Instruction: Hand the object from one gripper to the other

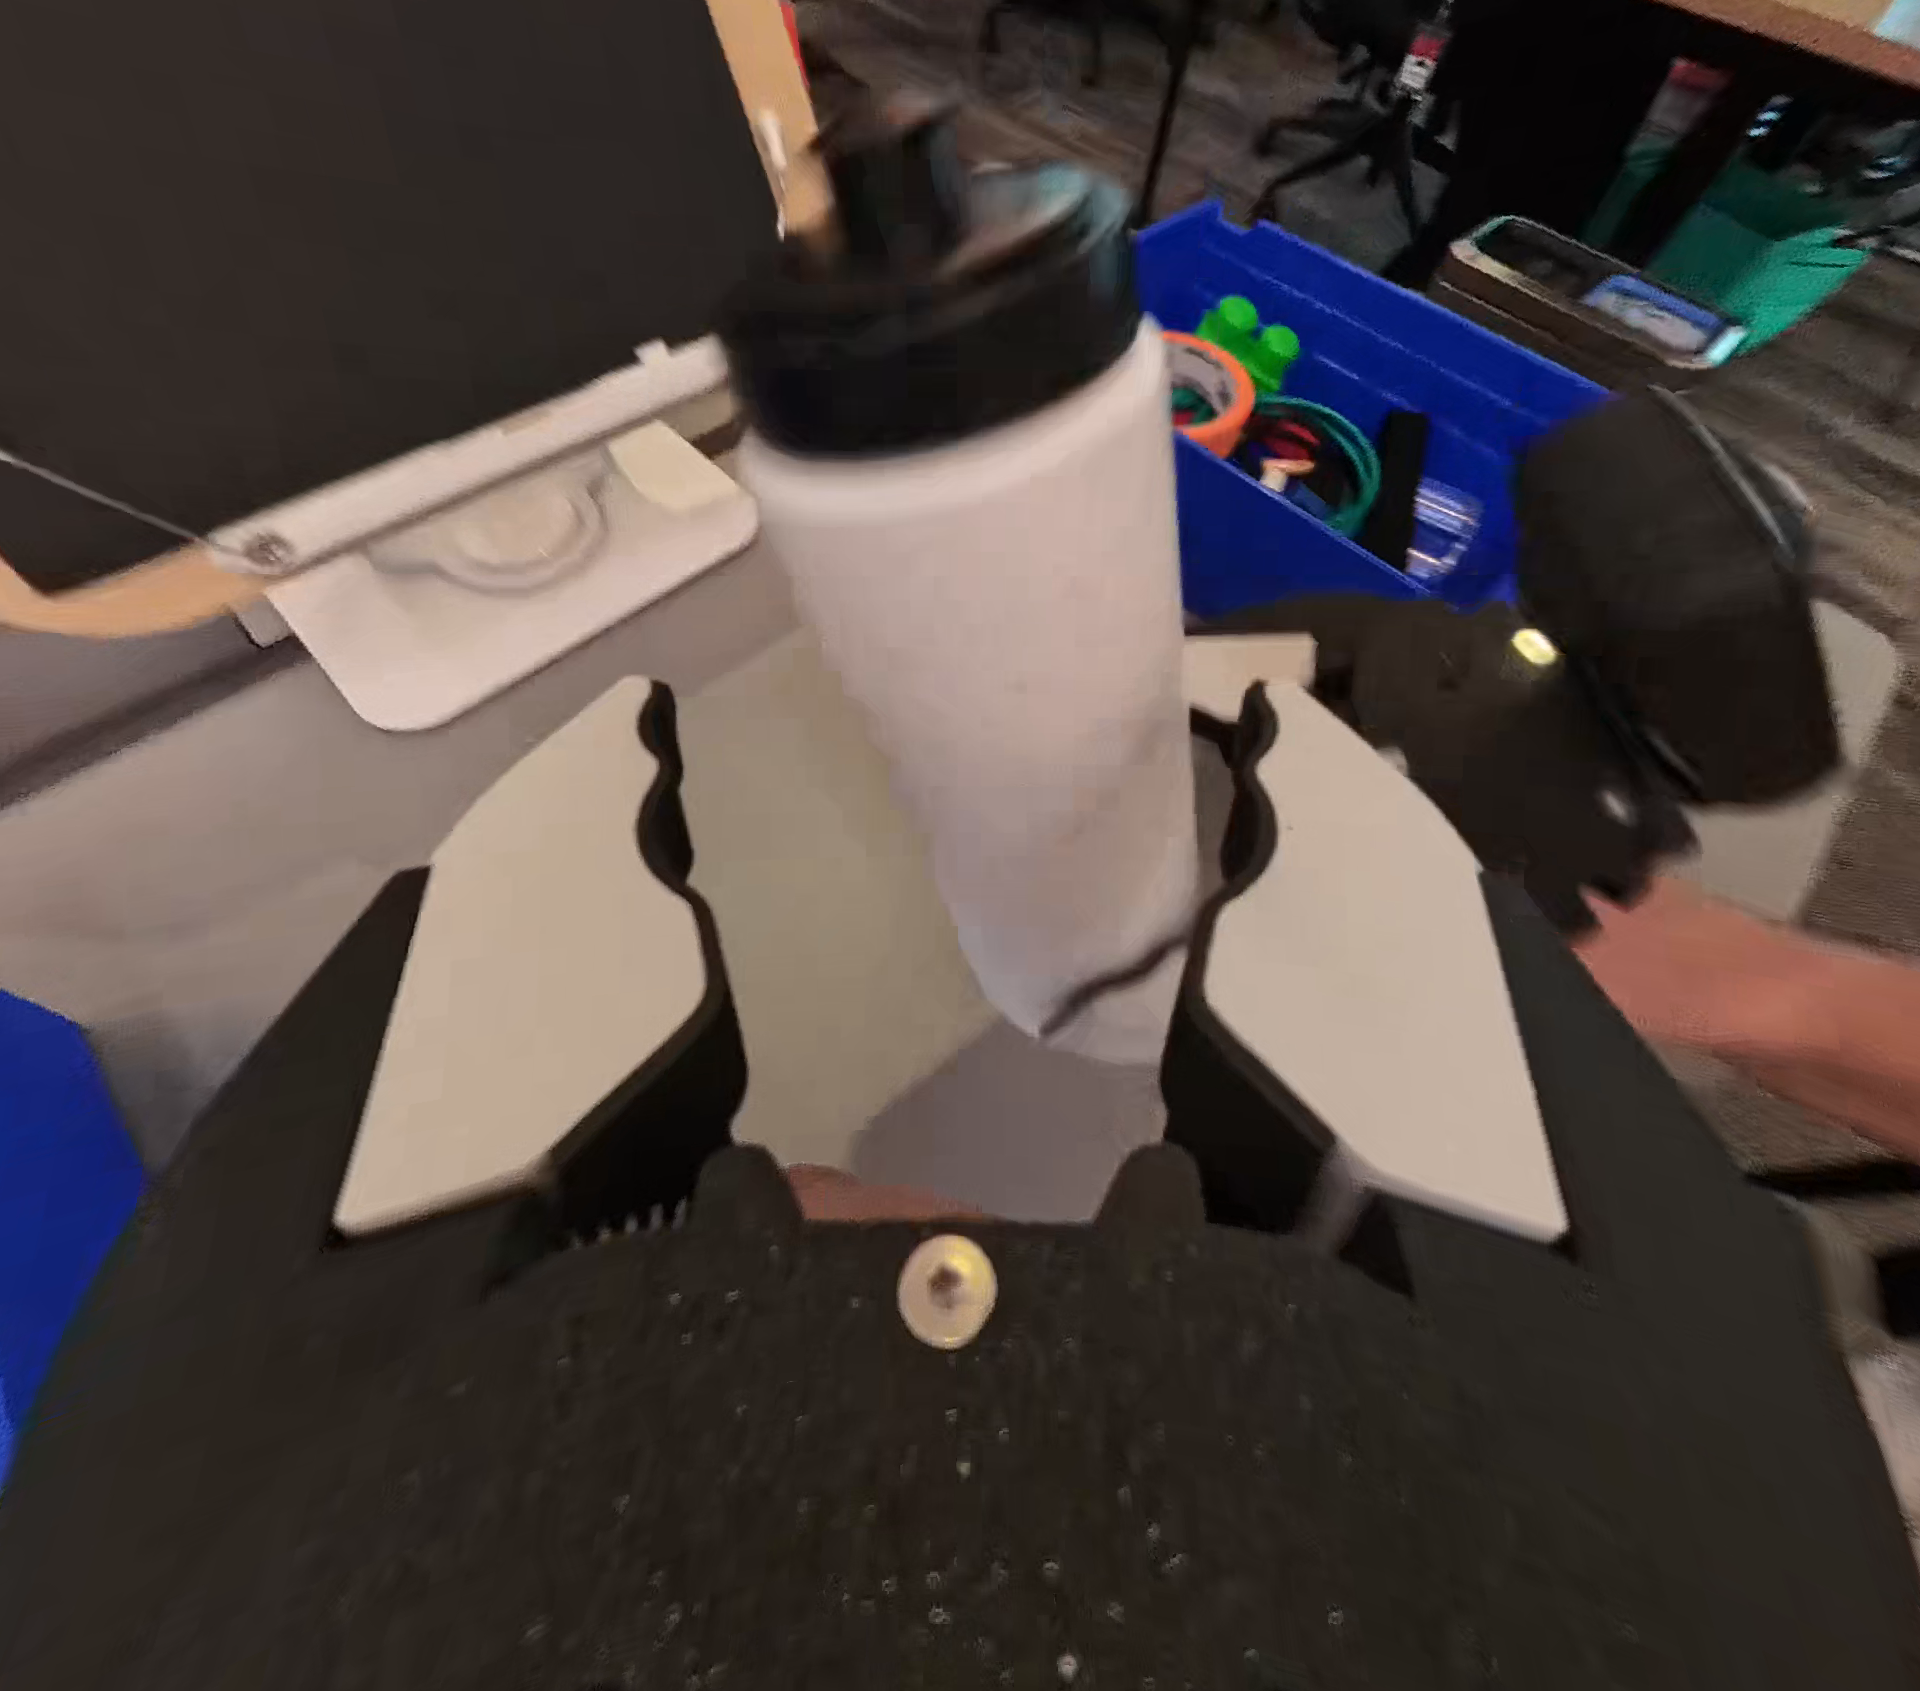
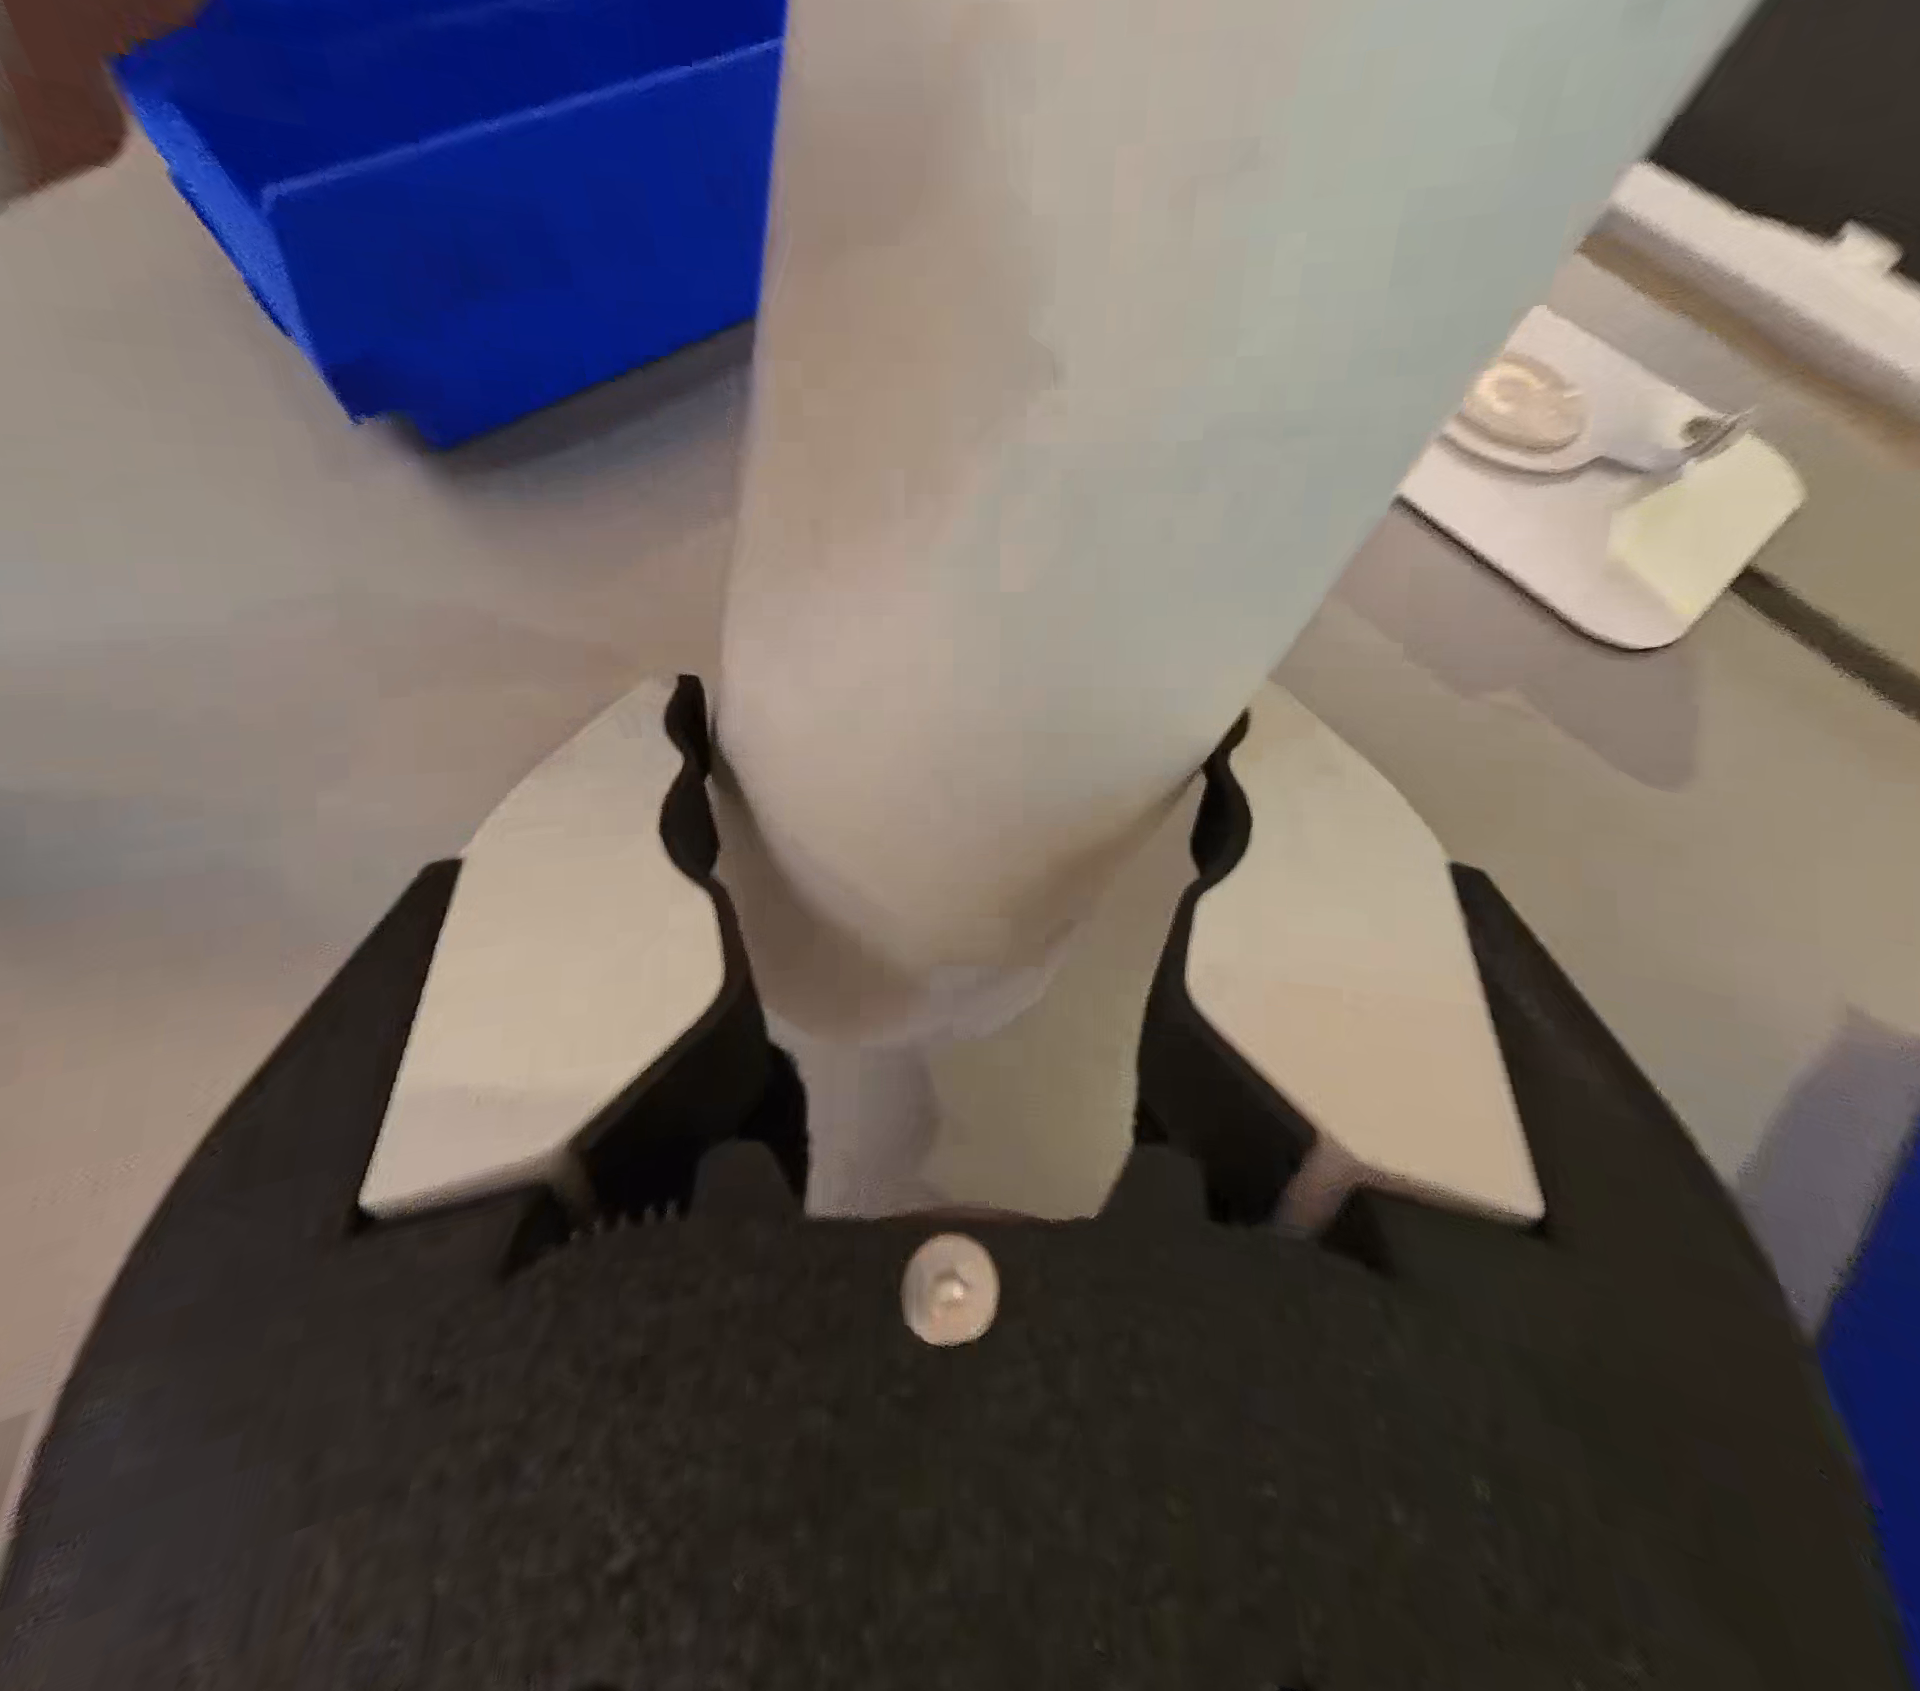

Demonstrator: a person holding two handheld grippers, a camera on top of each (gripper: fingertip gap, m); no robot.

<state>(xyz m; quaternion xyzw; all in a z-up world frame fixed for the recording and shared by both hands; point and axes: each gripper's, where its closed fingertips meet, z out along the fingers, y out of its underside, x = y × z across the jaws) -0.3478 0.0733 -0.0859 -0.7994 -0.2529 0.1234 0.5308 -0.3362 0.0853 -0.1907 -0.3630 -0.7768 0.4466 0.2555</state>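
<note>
Fingers on the left gripper (image 1: 956, 794) are spread wide, nothing pinched, though the tall white cylindrical bottle with a black screw cap (image 1: 987, 623) sits between them, leaning against the right-hand finger. Past it is a blue plastic bin full of colourful odds and ends (image 1: 1340, 415). Further right, the right gripper (image 2: 961, 794) has its fingers clamped on the bottle's lower end, holding it up above the grey tabletop (image 2: 312, 581).
</note>
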